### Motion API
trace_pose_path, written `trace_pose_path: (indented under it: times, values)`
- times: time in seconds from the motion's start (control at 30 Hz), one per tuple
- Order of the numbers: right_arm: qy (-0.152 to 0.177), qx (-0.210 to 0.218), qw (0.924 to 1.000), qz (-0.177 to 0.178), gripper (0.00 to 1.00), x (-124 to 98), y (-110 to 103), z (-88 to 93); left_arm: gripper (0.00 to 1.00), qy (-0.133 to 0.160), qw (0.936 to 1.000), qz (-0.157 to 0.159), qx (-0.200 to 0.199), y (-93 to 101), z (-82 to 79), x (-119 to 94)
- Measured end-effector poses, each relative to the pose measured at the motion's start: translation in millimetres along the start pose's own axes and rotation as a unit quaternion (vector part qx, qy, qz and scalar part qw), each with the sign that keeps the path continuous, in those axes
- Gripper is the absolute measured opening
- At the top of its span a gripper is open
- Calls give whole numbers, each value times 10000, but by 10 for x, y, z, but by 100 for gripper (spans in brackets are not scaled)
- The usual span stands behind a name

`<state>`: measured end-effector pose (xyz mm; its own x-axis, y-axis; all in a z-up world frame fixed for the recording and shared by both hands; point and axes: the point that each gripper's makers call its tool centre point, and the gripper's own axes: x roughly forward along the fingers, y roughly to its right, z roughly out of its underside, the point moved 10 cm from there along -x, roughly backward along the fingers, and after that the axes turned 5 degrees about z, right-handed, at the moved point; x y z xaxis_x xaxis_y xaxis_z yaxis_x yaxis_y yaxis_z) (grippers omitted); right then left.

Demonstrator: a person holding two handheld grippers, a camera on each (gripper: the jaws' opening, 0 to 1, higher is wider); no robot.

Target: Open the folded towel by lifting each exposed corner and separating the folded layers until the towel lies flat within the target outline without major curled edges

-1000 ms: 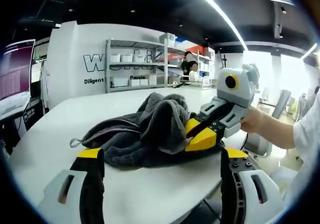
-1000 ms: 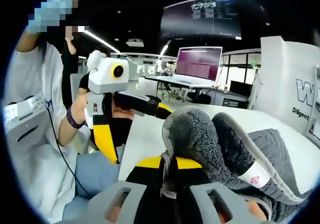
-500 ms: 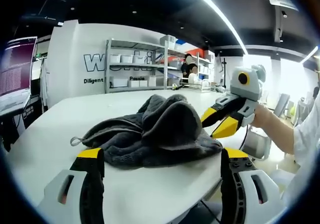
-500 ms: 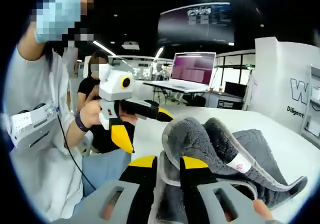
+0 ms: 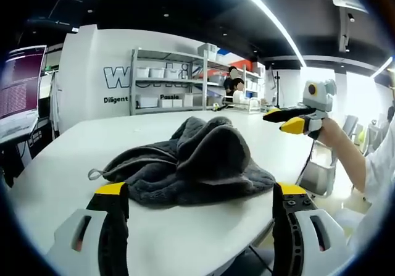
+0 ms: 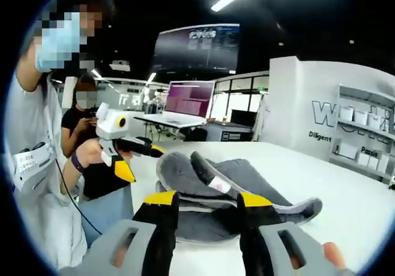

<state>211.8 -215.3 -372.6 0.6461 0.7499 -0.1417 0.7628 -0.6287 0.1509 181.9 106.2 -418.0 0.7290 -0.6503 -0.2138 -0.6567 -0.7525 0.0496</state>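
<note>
Ahead of the left gripper (image 5: 197,192), whose 2 jaws stand wide apart, the grey towel (image 5: 188,165) lies bunched on the white table (image 5: 80,140). Further right, the right gripper (image 5: 290,119) hovers clear of it, above the table's edge.

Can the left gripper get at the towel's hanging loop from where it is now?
Probably yes. The left gripper is open, and the loop lies on bare table ahead of it, clear of the right gripper.

Left claw (image 5: 196,196) jaws spread wide, right claw (image 6: 208,200) jaws parted — both holding nothing, each hand-held.
</note>
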Motion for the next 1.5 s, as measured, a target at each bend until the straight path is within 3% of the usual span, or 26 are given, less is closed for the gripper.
trace_pose_path:
  times: [0.2,0.43,0.9,1.17,1.5]
  values:
    - [-253,-65,9984,501,50,-101,127,69,96,-4,10000,-22,-11,-18,5,-17]
    - [-478,74,9941,969,71,-180,245,150,96,-31,10000,-33,-9,-31,12,-23]
    - [-811,517,9855,1400,95,-343,375,320,96,-41,10000,-26,-8,-31,10,-28]
    - [-866,609,9821,1555,99,-416,412,355,96,-43,10000,-8,-9,-19,9,-35]
    - [-897,616,9831,1474,99,-367,356,341,96,-32,10000,7,2,11,-2,-31]
